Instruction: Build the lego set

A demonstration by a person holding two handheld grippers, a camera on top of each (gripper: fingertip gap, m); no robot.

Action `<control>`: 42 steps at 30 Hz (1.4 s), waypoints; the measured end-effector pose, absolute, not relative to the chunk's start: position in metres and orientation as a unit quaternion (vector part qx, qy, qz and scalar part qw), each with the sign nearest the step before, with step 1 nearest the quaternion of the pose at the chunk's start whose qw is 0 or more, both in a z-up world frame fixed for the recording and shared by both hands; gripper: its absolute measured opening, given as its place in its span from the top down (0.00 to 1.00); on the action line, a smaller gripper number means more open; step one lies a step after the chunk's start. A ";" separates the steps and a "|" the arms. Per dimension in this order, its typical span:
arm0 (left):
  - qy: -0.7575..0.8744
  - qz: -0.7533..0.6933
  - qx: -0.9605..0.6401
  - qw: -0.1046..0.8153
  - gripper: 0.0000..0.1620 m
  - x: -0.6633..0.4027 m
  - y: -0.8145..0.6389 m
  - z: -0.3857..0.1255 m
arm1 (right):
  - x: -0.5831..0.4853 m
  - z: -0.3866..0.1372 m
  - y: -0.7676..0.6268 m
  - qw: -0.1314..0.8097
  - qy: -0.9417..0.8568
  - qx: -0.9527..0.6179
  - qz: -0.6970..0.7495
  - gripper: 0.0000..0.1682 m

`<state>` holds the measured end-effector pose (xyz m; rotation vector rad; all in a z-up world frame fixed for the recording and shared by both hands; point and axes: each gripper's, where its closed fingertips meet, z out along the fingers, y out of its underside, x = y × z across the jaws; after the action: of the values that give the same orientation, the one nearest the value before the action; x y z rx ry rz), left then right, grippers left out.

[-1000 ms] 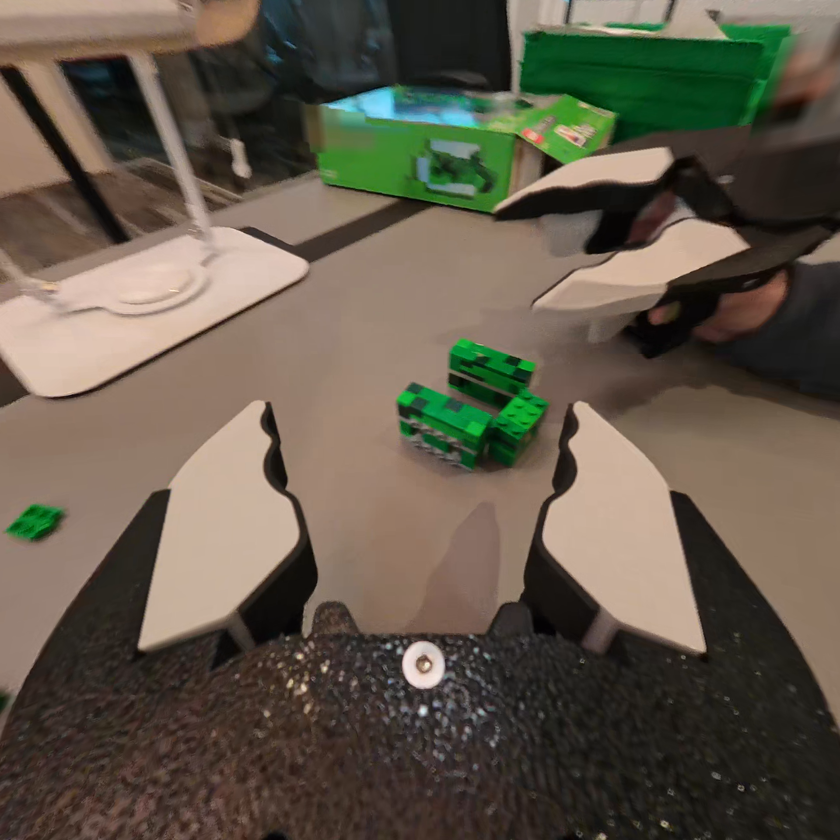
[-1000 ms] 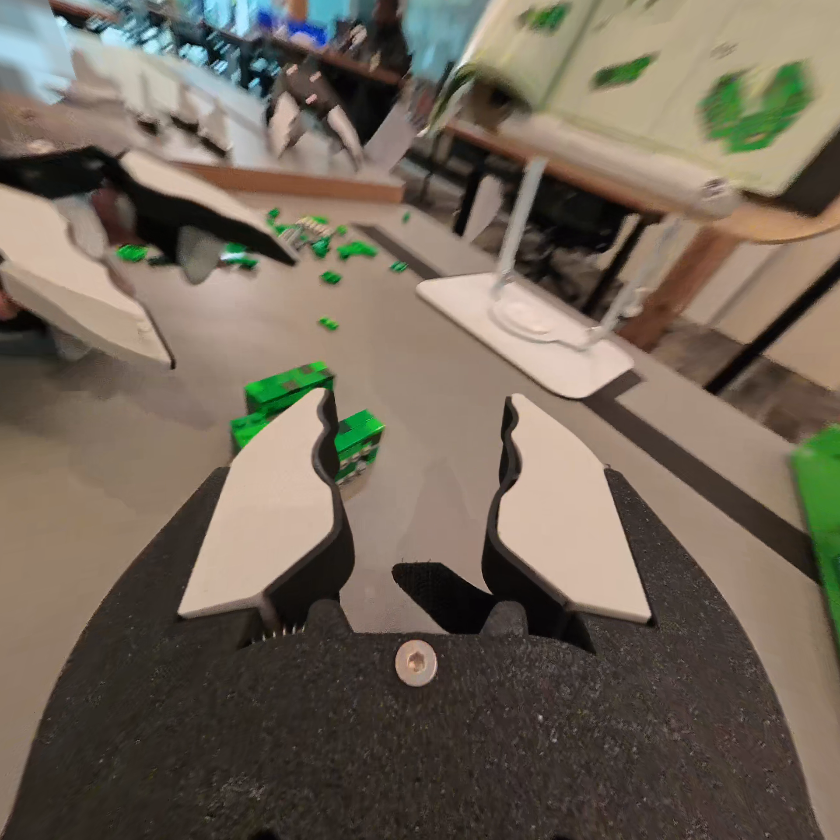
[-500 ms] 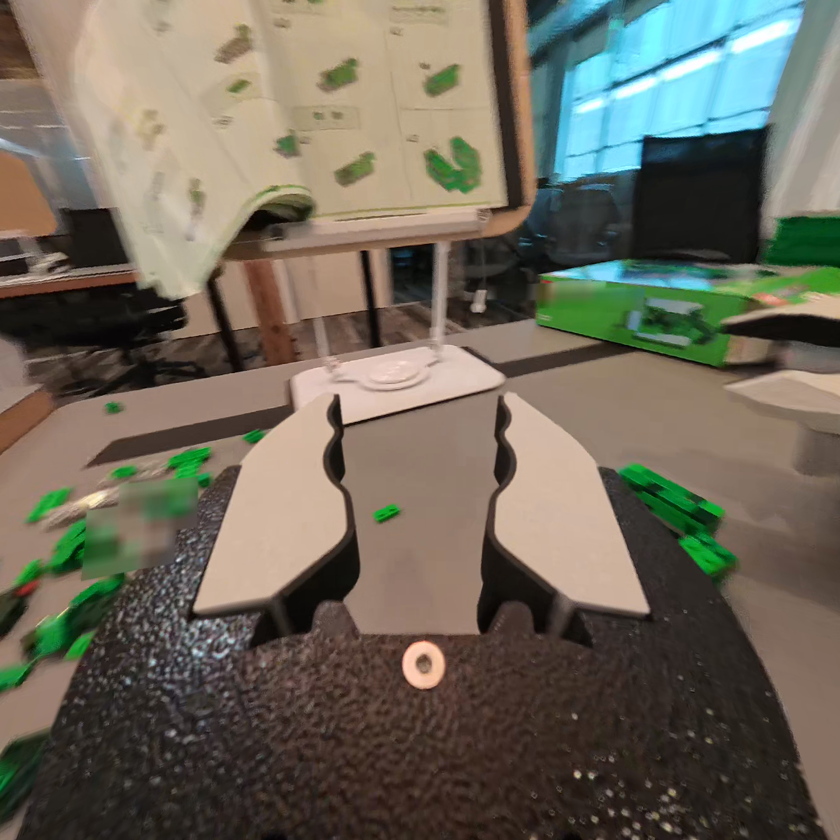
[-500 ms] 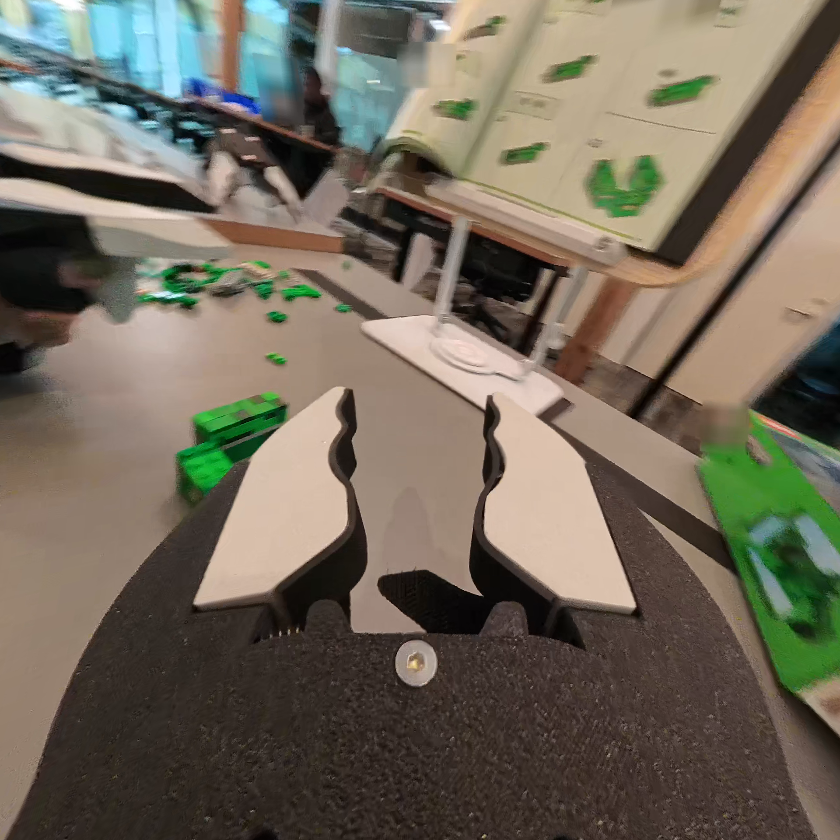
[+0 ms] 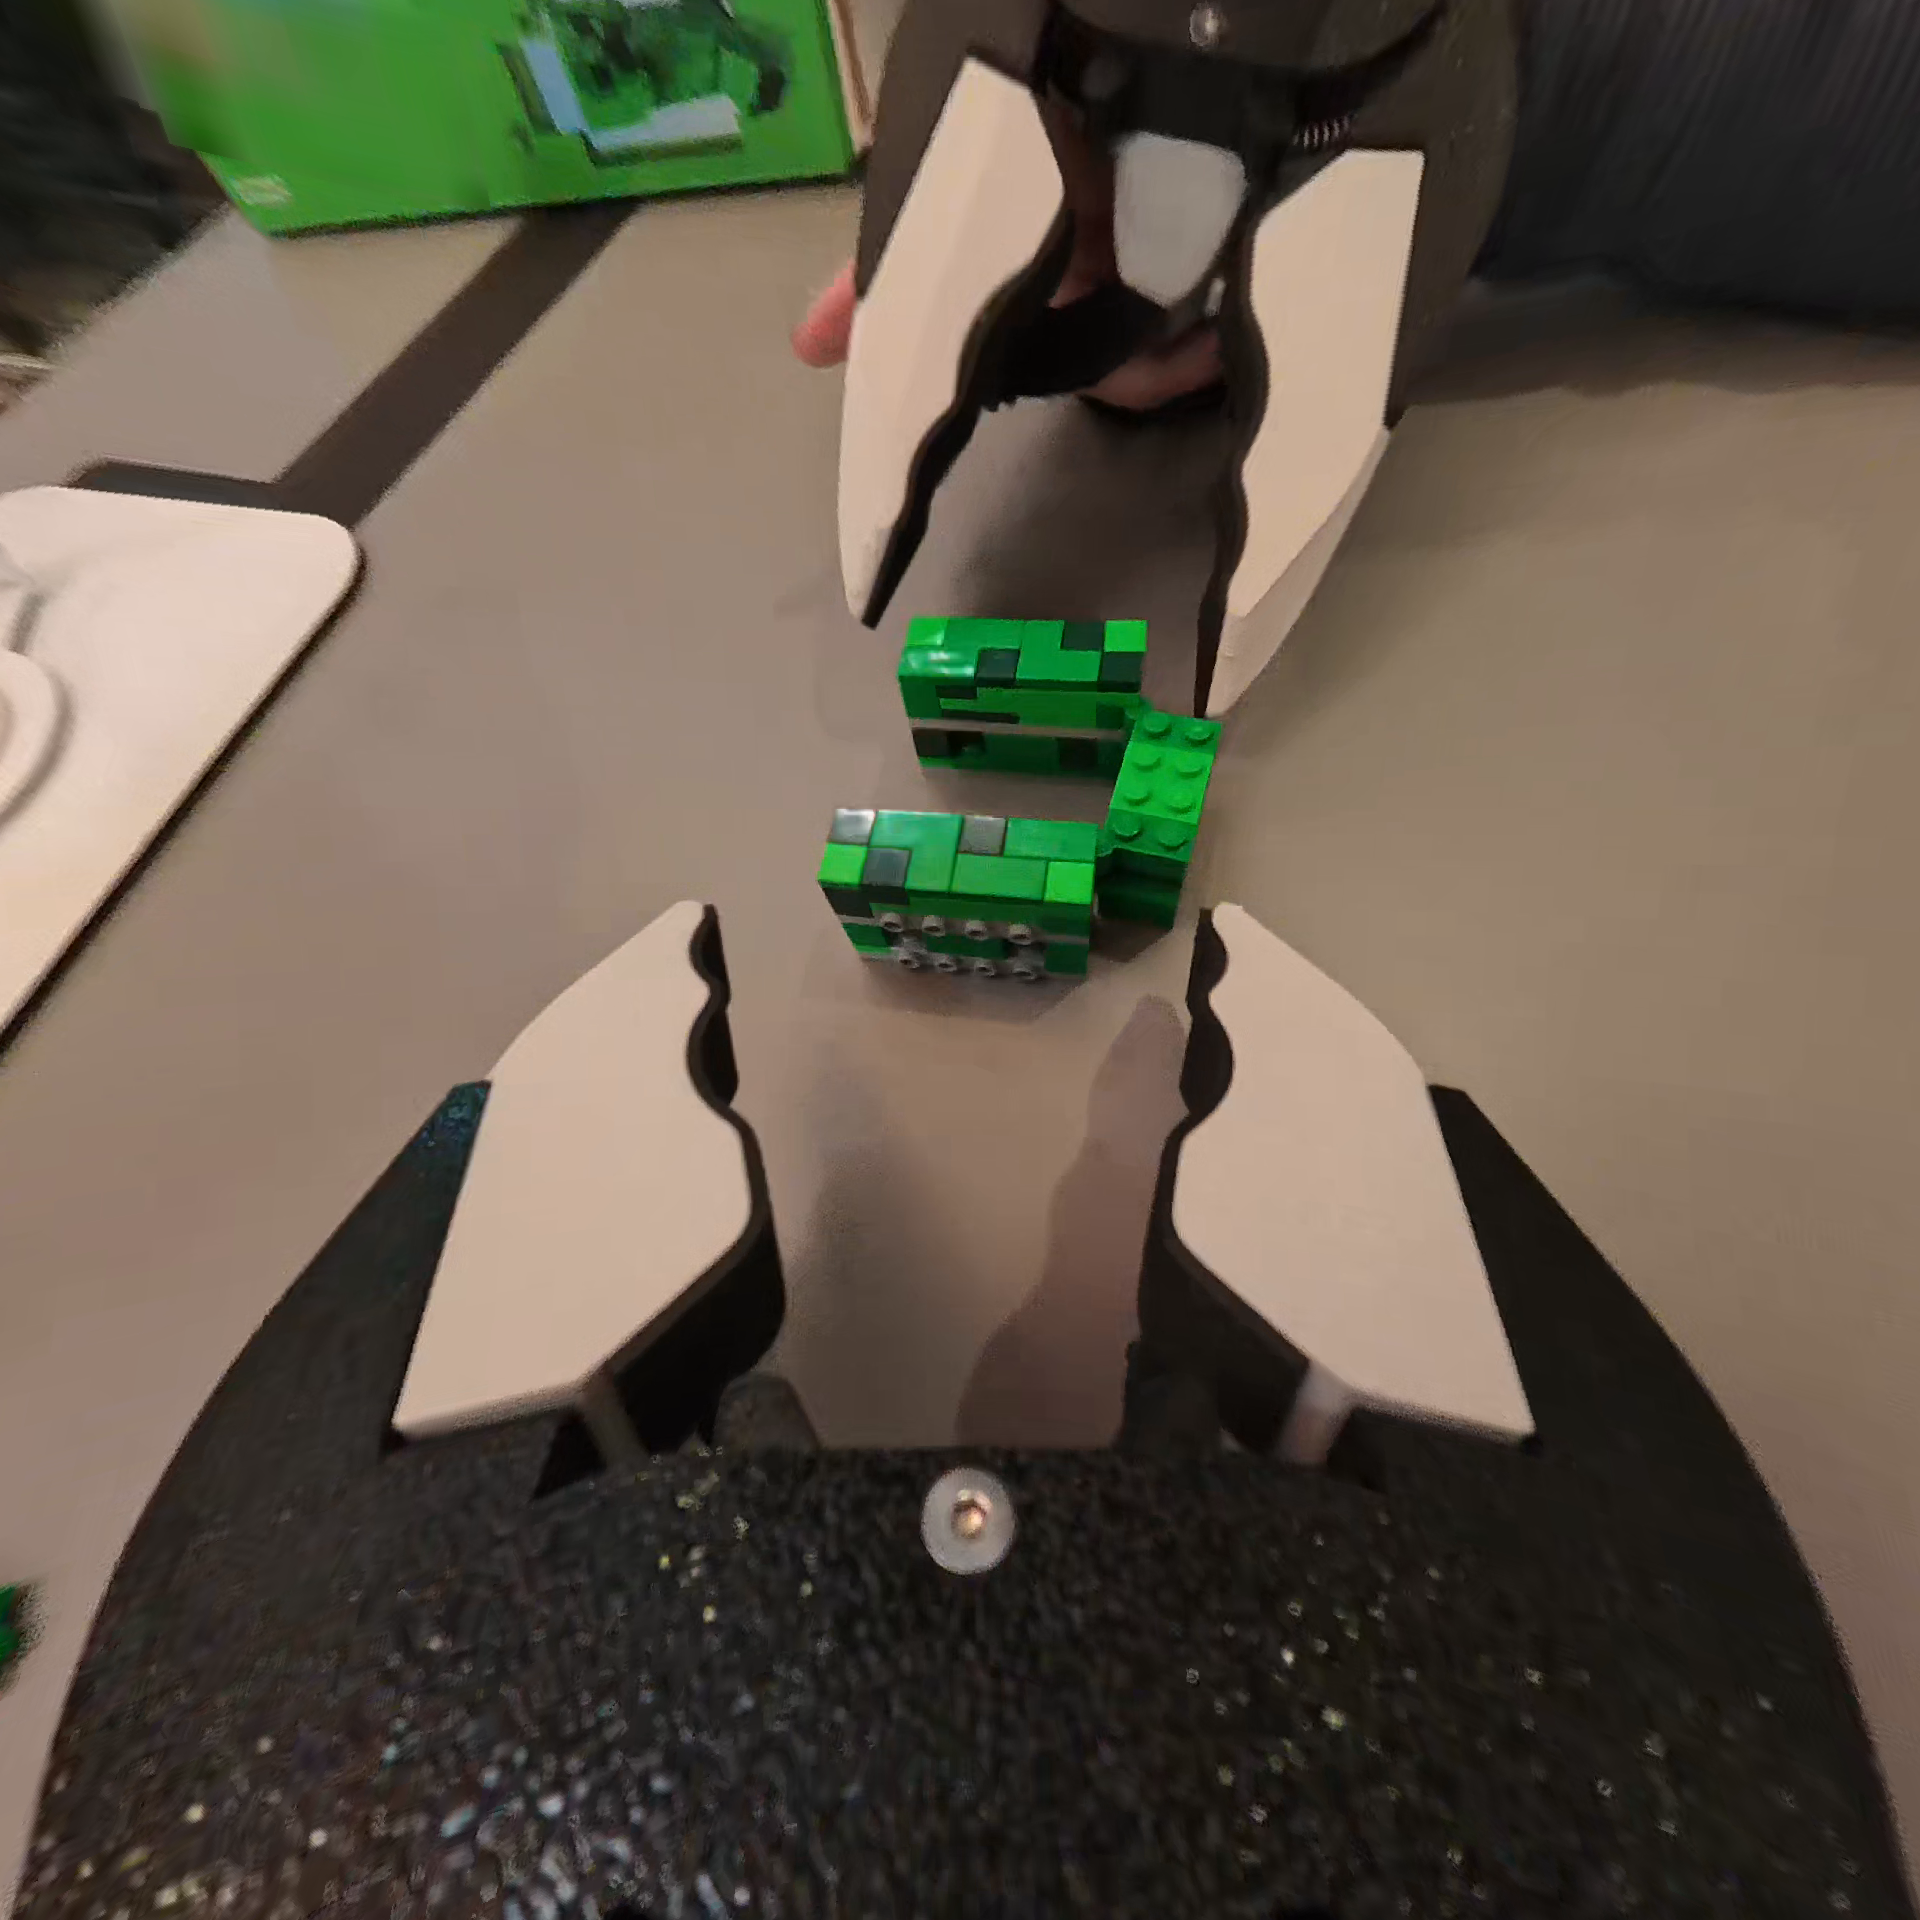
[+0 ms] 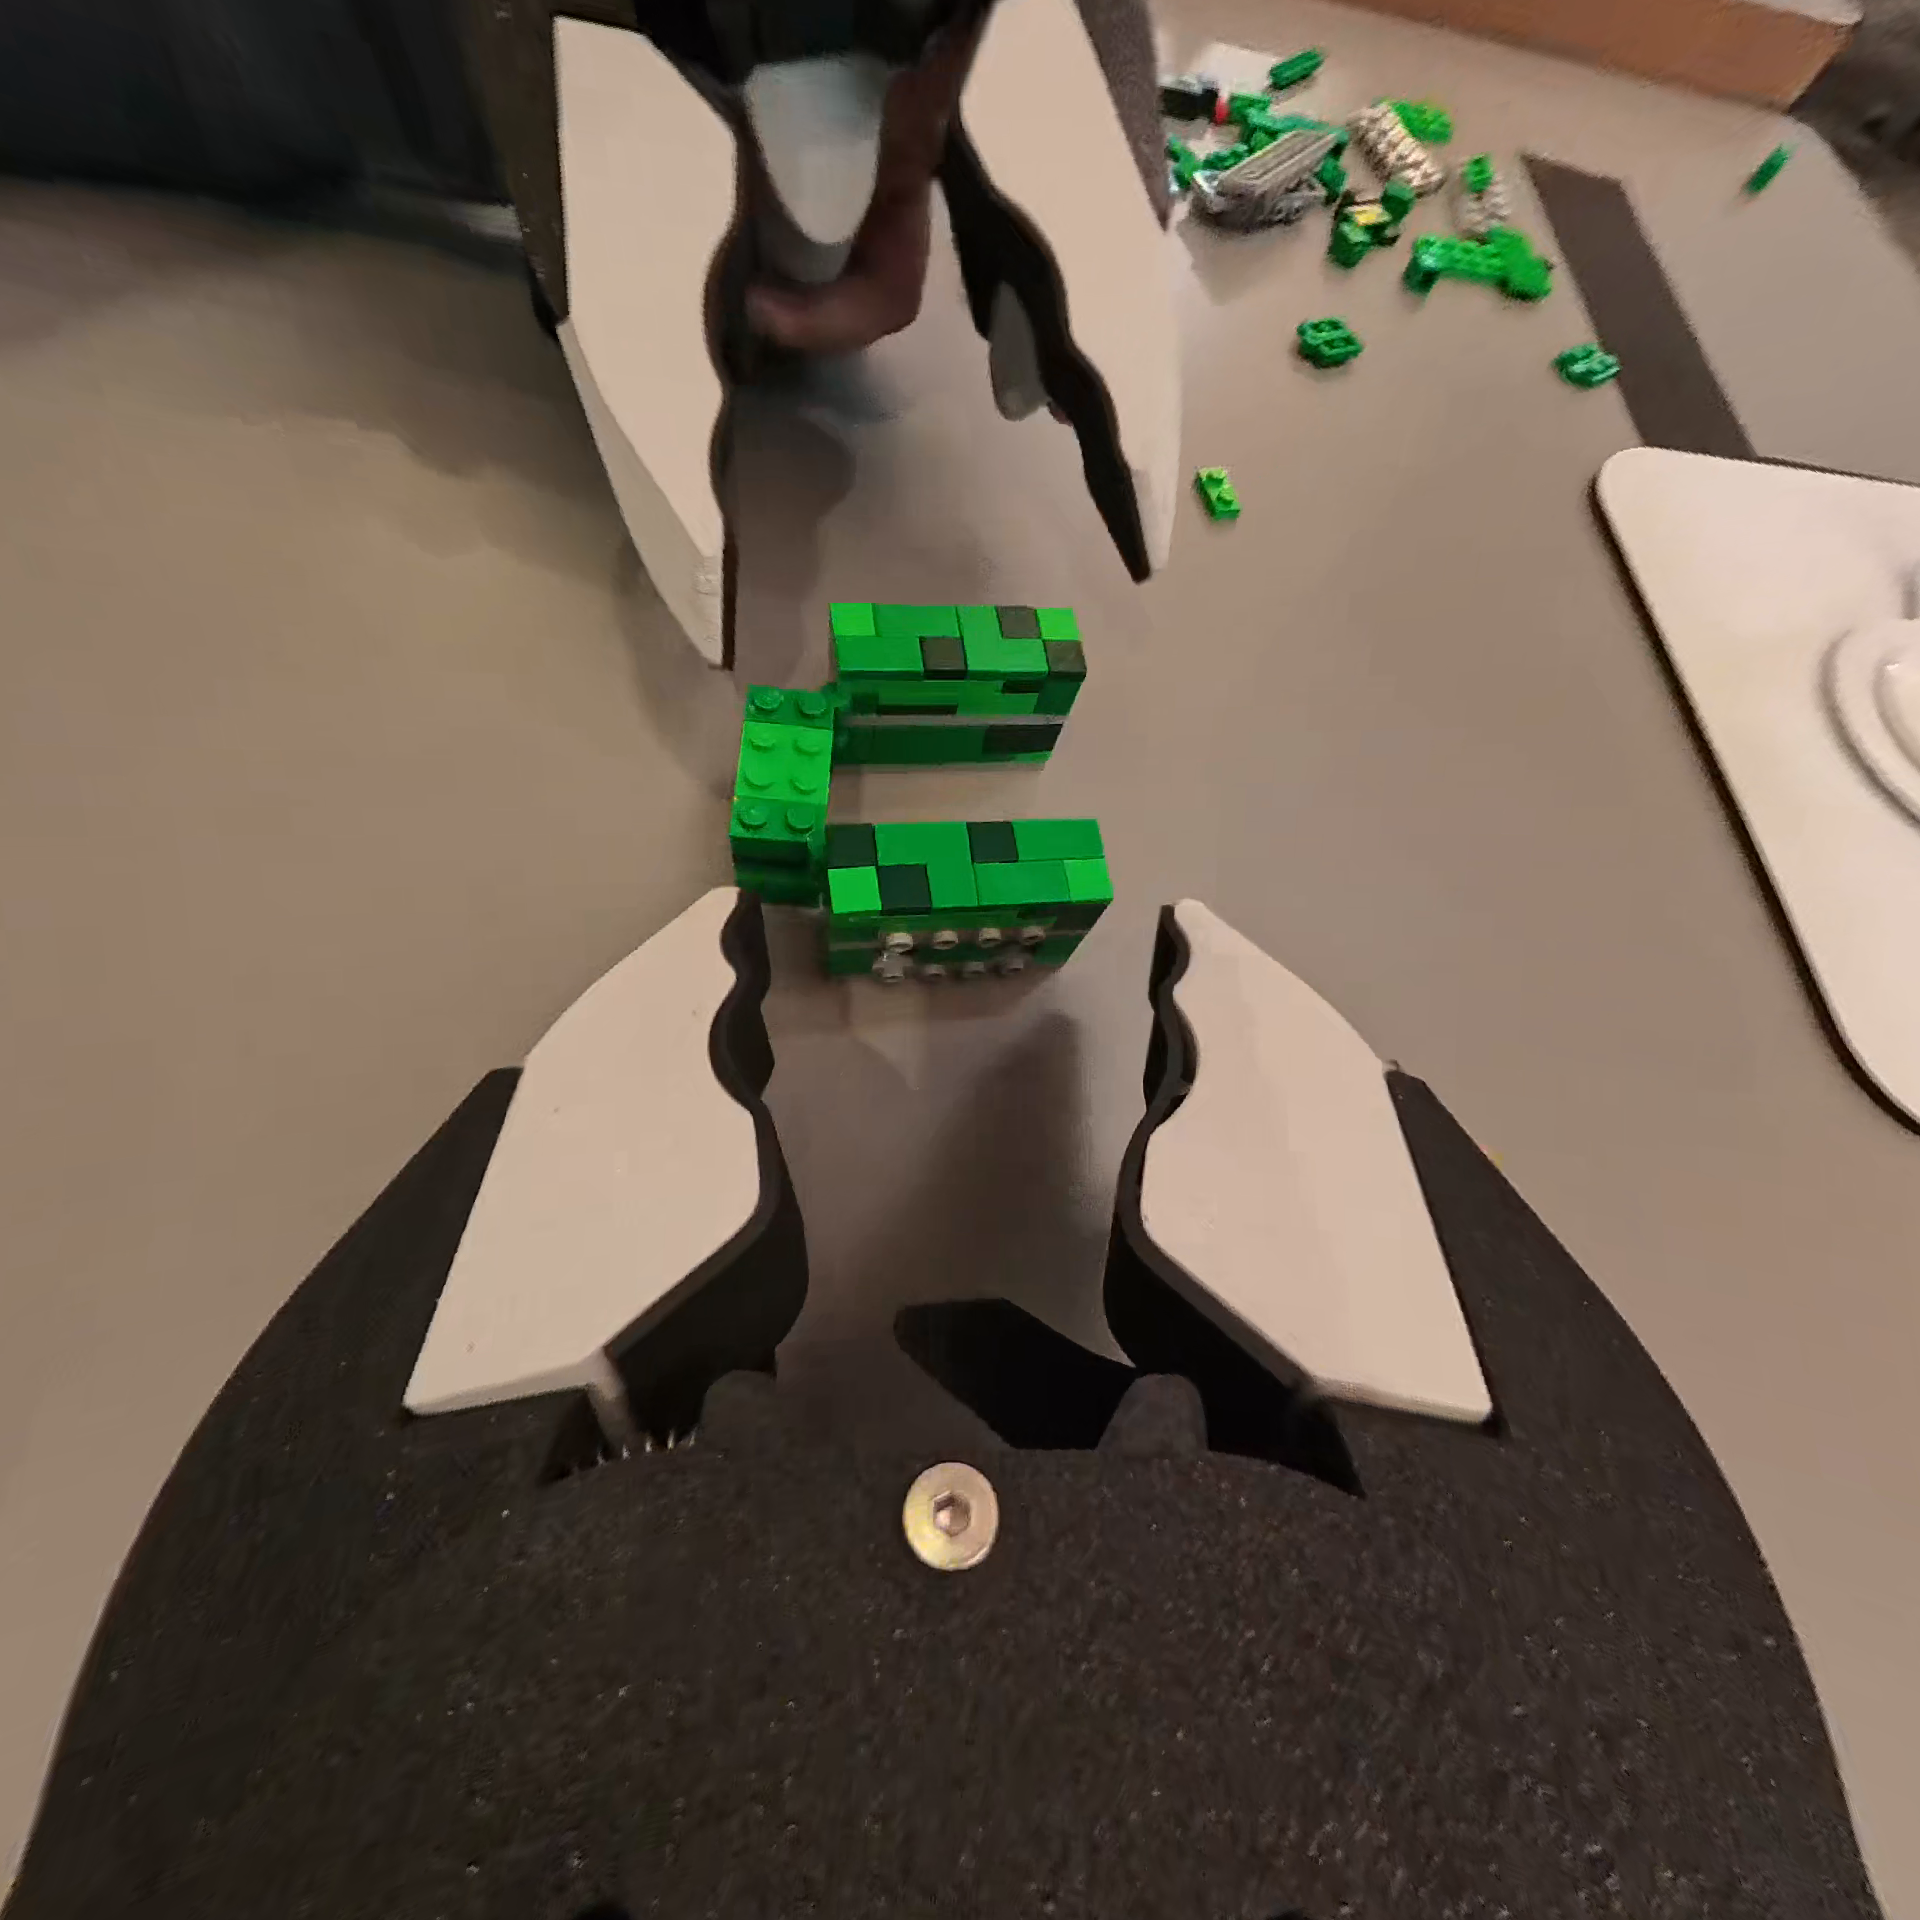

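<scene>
Facing each other across the grey desk (image 5: 520, 727), with the green lego build (image 5: 1023, 805) resting between them. Left gripper (image 5: 956, 925) spread wide and empty, tips just short of the build's nearer block; same again for the right gripper (image 6: 951, 914), wide and empty, on the opposite side. Seen from the left wrist: right gripper (image 5: 1039, 655) pointing down at the far end of the build, one tip just beside the studded green bricks (image 5: 1158, 800) that join the two mottled green blocks. Seen from the right wrist: left gripper (image 6: 930, 613) opposite, tips close above the far block.

Only in the left wrist view: a green product box (image 5: 520, 104) at the far edge of the desk, its printing too blurred to read, and a finger (image 5: 826, 327) behind the right gripper. Only in the right wrist view: a scatter of loose green and grey pieces (image 6: 1351, 197) at top right, plus a lone green brick (image 6: 1218, 492) lying apart from them near the left gripper. In both: the white stand base (image 6: 1766, 727) off to one side and a dark strip (image 5: 447, 343) running across the desk. No legible brand or writing anywhere.
</scene>
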<state>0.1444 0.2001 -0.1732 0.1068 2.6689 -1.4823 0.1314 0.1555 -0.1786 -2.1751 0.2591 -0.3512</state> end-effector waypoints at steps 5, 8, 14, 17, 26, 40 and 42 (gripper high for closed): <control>0.889 -0.452 0.068 -0.005 0.52 0.144 0.196 -0.184 | 0.132 -0.182 0.158 0.439 0.086 -0.884 -0.131 0.64; 0.889 -0.449 0.085 -0.023 0.60 0.141 0.195 -0.186 | 0.133 -0.183 0.158 0.435 0.081 -0.886 -0.139 0.69; 0.884 -0.454 0.111 -0.019 0.67 0.140 0.194 -0.184 | 0.129 -0.183 0.159 0.432 0.092 -0.886 -0.144 0.69; 0.883 -0.454 0.119 -0.020 0.67 0.139 0.194 -0.184 | 0.128 -0.183 0.159 0.429 0.109 -0.884 -0.151 0.69; 0.881 -0.452 0.140 -0.034 0.67 0.132 0.193 -0.185 | 0.130 -0.184 0.153 0.390 0.180 -0.871 -0.237 0.86; 0.880 -0.453 0.142 -0.026 0.67 0.128 0.196 -0.185 | 0.084 -0.156 0.185 0.451 0.092 -0.864 -0.202 0.80; 0.880 -0.453 0.141 -0.027 0.67 0.128 0.197 -0.185 | 0.088 -0.159 0.192 0.417 0.078 -0.878 -0.220 0.80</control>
<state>0.1278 0.1970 -0.1852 0.4516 2.8129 -1.4466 0.0875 0.1920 -0.1594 -2.2041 0.1966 -0.5523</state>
